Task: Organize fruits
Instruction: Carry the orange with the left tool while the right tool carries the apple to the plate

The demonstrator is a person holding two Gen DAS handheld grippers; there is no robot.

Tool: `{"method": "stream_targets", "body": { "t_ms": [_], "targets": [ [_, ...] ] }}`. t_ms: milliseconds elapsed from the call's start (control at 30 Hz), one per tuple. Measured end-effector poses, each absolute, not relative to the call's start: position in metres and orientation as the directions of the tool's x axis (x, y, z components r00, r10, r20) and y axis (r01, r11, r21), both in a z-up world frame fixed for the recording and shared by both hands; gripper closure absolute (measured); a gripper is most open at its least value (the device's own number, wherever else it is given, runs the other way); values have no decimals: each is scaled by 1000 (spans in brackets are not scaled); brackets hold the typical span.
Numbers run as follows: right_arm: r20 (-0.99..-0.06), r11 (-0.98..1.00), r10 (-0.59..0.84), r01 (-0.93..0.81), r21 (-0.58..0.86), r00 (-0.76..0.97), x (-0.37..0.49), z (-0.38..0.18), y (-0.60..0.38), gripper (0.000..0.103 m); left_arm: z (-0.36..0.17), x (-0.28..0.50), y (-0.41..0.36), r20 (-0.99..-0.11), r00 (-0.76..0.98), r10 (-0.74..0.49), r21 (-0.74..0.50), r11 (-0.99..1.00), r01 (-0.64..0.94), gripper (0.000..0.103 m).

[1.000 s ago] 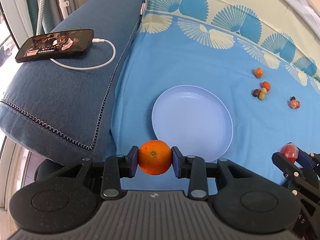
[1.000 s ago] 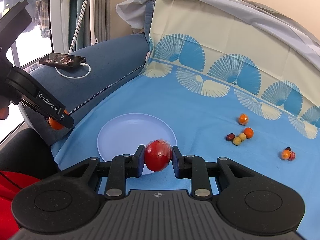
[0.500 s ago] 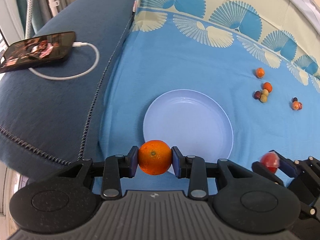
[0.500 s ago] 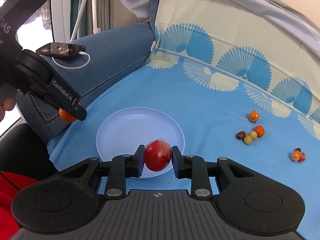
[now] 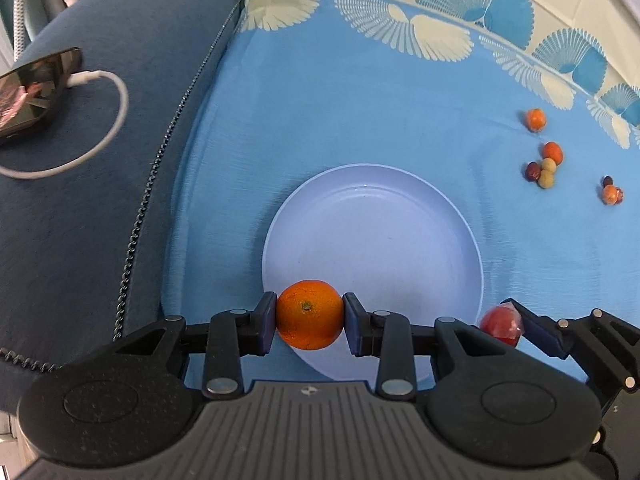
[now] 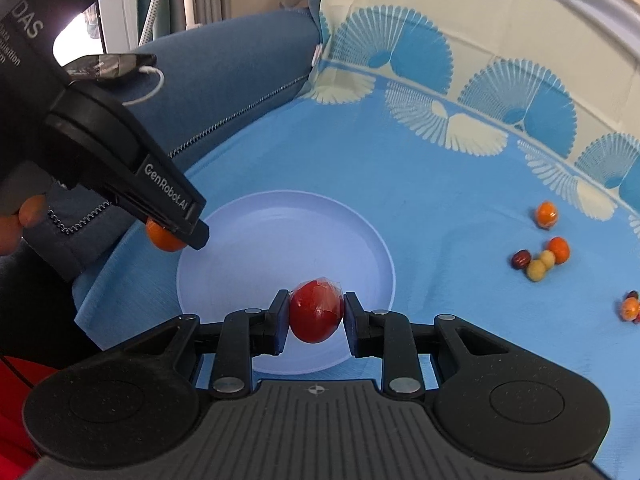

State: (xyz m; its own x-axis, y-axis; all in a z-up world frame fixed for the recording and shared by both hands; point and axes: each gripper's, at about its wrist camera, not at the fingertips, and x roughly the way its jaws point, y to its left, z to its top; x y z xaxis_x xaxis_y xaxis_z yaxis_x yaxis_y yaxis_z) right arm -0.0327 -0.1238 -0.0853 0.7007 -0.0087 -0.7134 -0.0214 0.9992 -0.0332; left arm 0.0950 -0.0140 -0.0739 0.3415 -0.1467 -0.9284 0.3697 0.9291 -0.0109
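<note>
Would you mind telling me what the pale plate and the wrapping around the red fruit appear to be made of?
The plate looks like smooth plastic or melamine, semi-gloss, judging by soft highlights and a thin even rim; ceramic is possible. The red fruit seems wrapped in thin clear plastic film: shiny creases and a crinkled peak show on top.

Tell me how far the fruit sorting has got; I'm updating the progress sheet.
Done: nothing lies in the plate yet. In hand: left gripper holds the orange, right gripper the wrapped red fruit, both at the plate's edge. Left: the small fruits on the blue sheet.
</note>
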Motion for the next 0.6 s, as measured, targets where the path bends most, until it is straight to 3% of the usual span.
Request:
{"method": "stream_targets", "body": {
  "t_ms": [600],
  "targets": [
    [-771, 998, 34, -60, -5, 636, 15, -122, -124, 73, -120, 134, -38, -953, 289, -88, 34, 920, 391, 65]
  ]
}}
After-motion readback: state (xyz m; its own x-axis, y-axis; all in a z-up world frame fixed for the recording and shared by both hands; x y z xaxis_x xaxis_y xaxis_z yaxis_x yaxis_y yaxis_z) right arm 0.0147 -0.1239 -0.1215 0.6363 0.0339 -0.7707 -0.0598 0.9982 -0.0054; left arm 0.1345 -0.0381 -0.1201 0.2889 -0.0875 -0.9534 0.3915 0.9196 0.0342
